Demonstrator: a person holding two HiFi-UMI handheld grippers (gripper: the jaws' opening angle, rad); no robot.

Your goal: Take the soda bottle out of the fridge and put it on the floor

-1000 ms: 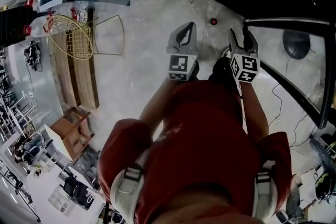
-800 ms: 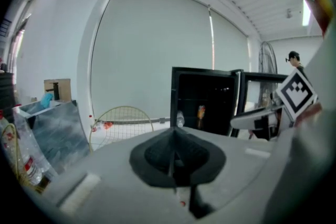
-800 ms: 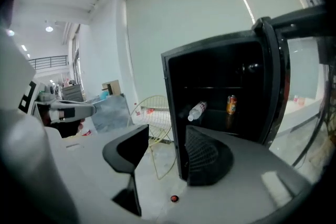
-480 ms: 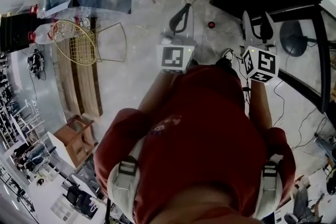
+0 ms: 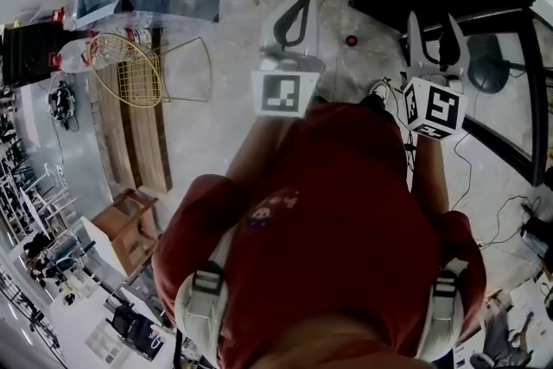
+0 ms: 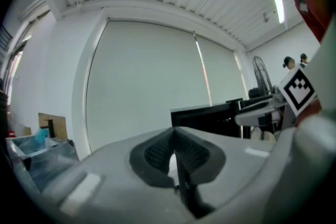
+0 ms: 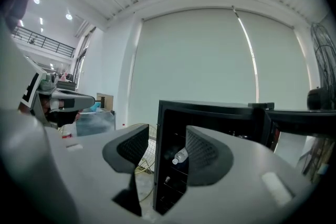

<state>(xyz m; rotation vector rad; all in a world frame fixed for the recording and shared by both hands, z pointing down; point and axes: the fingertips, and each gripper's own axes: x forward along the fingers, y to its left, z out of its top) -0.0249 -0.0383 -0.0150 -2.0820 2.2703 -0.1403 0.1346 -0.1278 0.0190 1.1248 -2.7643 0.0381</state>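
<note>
Approach | right gripper (image 7: 168,152) jaws apart, empty, facing fridge (image 7: 210,110) | left gripper (image 6: 175,152) closed, empty | soda bottle (image 7: 180,156) lying inside fridge (cap apparently outward) | advise: enter squarely, clamp bottle body.

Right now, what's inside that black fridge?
Inside the fridge, the right gripper view shows one clear bottle lying tilted on what looks like a wire shelf. The rest of the interior is too dark to make out.
</note>
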